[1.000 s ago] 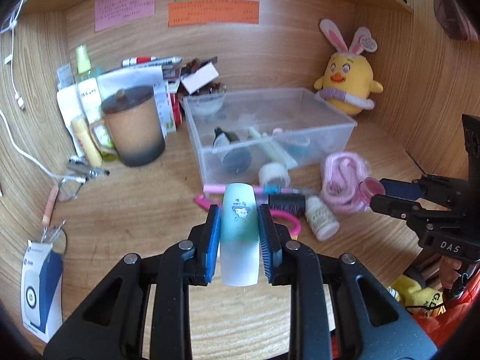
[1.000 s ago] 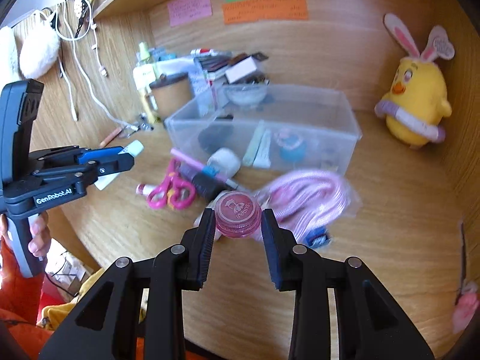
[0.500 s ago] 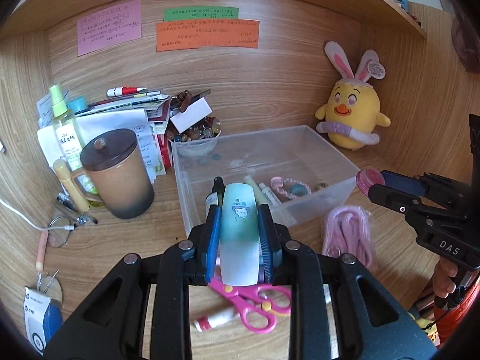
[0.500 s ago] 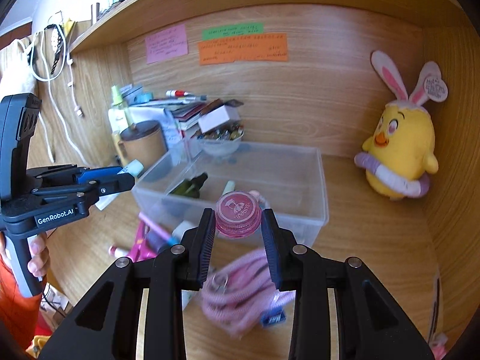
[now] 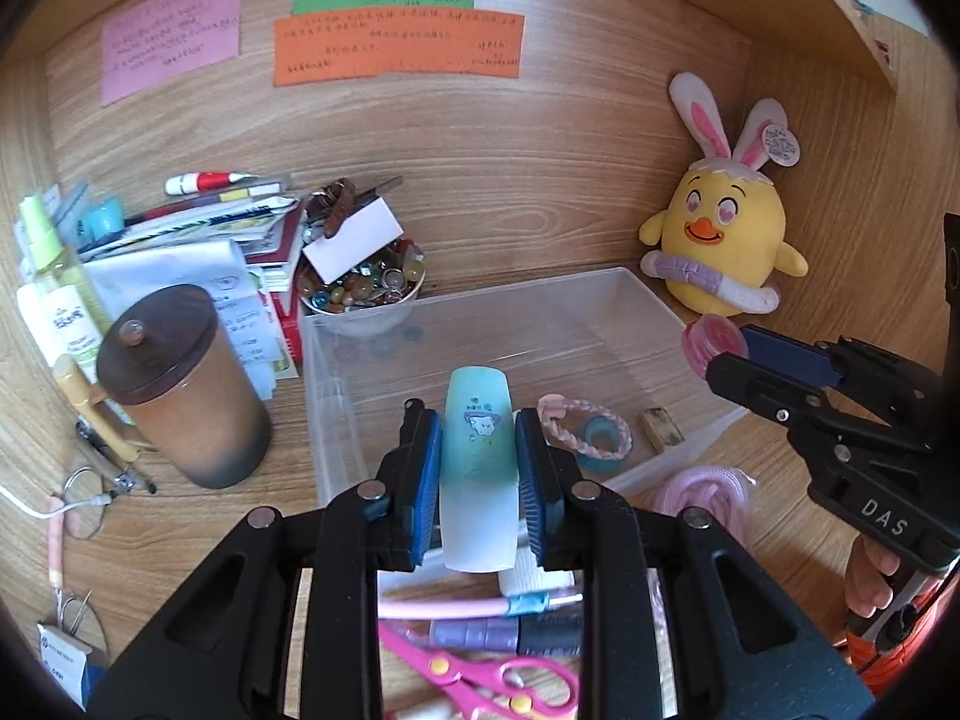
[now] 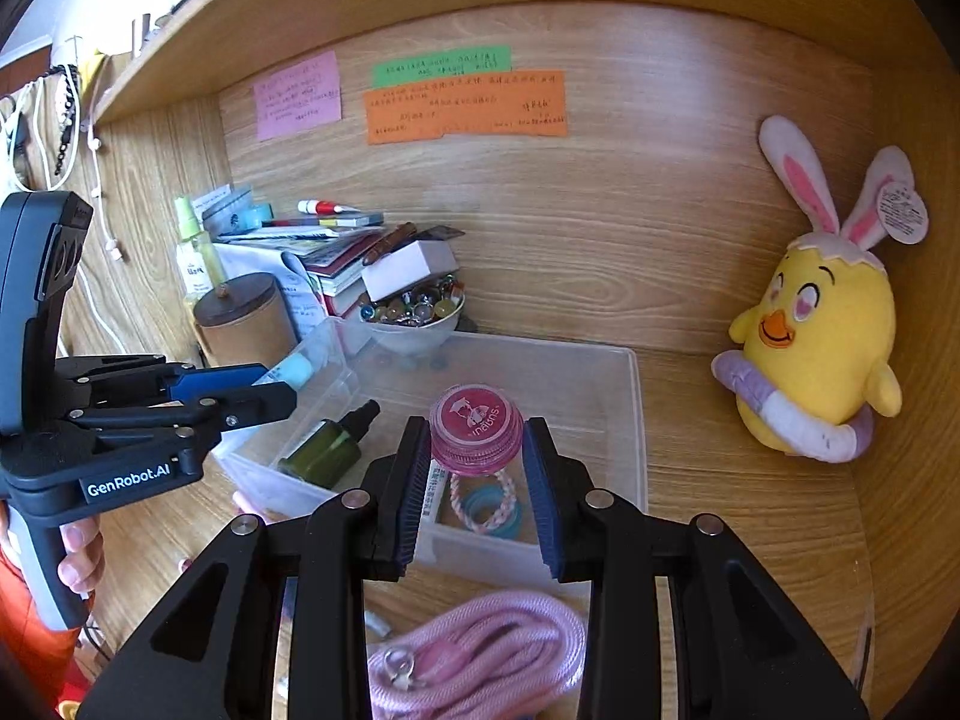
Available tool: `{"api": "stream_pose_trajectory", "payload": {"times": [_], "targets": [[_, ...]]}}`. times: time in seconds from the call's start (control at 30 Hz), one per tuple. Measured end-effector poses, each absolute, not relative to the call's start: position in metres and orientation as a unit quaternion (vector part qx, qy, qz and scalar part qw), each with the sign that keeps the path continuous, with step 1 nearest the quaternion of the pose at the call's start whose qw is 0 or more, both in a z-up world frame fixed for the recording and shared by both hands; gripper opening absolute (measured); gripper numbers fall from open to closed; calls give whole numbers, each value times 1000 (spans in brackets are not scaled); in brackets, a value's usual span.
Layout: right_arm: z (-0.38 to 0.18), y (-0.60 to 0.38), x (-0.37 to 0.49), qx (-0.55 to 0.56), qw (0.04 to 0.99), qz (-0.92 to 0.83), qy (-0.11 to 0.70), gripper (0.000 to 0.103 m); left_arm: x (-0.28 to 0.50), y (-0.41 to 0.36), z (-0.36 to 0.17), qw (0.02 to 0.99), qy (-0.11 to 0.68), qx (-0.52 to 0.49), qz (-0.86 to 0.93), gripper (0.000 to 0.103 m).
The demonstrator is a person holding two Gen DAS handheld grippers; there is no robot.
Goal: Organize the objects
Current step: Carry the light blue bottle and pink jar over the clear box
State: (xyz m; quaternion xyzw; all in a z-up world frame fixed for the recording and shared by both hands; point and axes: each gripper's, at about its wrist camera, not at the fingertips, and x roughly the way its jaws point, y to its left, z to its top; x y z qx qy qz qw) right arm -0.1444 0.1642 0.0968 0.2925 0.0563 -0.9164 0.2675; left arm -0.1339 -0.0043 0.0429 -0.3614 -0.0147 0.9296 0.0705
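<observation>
My left gripper (image 5: 477, 426) is shut on a teal-and-white tube (image 5: 479, 468) and holds it above the front part of the clear plastic bin (image 5: 336, 360). My right gripper (image 6: 477, 438) is shut on a small round pink jar (image 6: 476, 427) over the same bin (image 6: 636, 420). The bin holds a dark green spray bottle (image 6: 327, 450), a braided hair tie (image 5: 585, 426) and a small brown block (image 5: 660, 429). The right gripper also shows in the left wrist view (image 5: 729, 354), at the bin's right side.
A lidded brown mug (image 5: 180, 384), stacked papers and a bowl of beads (image 5: 363, 294) stand left of and behind the bin. A yellow plush chick (image 5: 720, 240) sits at the back right. Pink scissors (image 5: 480, 678), pens and a pink cord (image 6: 474, 660) lie in front.
Both grippers have risen and moved forward over the bin, each still holding its object. The loose items on the desk now lie beneath and behind the fingers.
</observation>
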Motion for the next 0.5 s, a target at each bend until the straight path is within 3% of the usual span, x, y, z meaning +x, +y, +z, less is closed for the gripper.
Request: {"api": "stream_pose_trajectory", "payload": {"times": [0.5], "targets": [[50,152,-200,384,267,-881,70,29,-178,14,8,99,-2,-425,900,25]]}}
